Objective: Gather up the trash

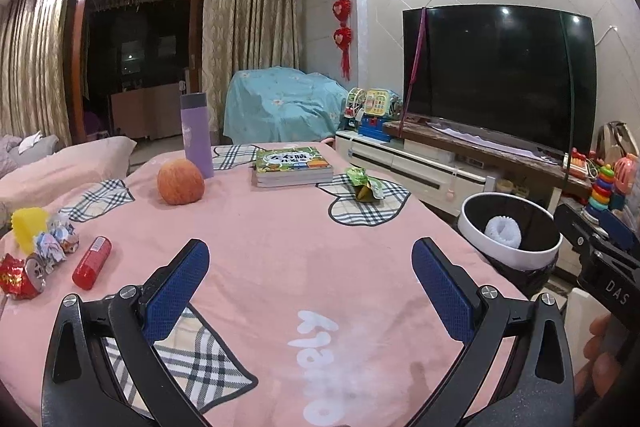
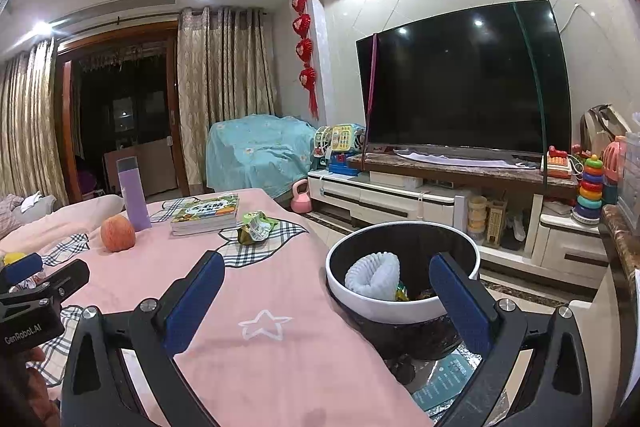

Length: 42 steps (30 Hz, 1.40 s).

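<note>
The crumpled green snack wrapper point(image 1: 363, 186) lies on a plaid heart patch of the pink cloth covering the table point(image 1: 280, 251), at about one o'clock from the left gripper point(image 1: 311, 279) and just beside the stack of green-covered books point(image 1: 294, 167). More trash sits at nine o'clock in the left wrist view: crumpled printed paper wads point(image 1: 54, 241), a crushed red drink can point(image 1: 20, 277) and a red cylindrical tube point(image 1: 92, 263), clustered near the table's left edge beside a yellow pleated object point(image 1: 27, 227). The round white-rimmed black bin point(image 2: 402, 267) stands on the floor just off the table's right edge, at about three o'clock; a white foam fruit net point(image 2: 374, 275) and some scraps already lie in it.

Both grippers are released and empty. The left gripper's blue pads are spread wide above bare cloth; the right gripper point(image 2: 326, 293) hangs spread over the table edge and the bin's near rim.

The next pick is probably the green wrapper, nearest the bin. It looks light and springy, so it is best to come down over its bulkiest fold, pinch it fully, and avoid catching the cloth. Release should wait until the pads are well inside the rim. The orange-red apple point(image 1: 181, 183) and the lilac flask point(image 1: 197, 135) at eleven o'clock are likely not trash and should stay.
</note>
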{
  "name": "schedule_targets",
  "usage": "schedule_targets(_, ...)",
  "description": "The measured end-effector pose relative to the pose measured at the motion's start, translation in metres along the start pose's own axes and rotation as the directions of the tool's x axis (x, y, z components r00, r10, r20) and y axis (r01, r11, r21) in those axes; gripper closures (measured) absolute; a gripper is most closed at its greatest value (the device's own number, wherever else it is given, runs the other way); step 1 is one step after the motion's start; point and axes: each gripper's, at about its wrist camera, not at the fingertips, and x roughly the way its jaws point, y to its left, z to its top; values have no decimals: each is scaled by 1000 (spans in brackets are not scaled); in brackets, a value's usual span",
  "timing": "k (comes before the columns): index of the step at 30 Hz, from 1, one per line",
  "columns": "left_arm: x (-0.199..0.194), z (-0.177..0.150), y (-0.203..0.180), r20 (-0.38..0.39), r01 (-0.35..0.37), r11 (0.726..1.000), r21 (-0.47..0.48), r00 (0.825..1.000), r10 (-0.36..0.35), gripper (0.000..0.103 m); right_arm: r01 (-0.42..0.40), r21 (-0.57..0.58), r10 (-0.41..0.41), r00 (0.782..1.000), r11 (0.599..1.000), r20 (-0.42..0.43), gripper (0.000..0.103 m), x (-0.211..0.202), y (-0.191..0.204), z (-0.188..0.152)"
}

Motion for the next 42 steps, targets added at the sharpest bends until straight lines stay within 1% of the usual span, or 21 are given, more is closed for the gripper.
schedule_targets(14,-3,0,-5,0,5,1000,12,1000,-5,0,-2,1,2,1000,1000,6,0,-1,2,-1)
schedule_targets(24,-7,-1,-9,28,-22,999,32,999,21,0,-7,10,7,1000,1000,4,0,-1,0,0)
schedule_targets(37,-10,-1,-10,26,-15,999,32,1000,15,0,-7,12,7,1000,1000,6,0,-2,0,0)
schedule_targets(42,-6,-1,-9,16,1,1000,31,1000,-1,0,-9,11,9,1000,1000,7,0,-2,0,1)
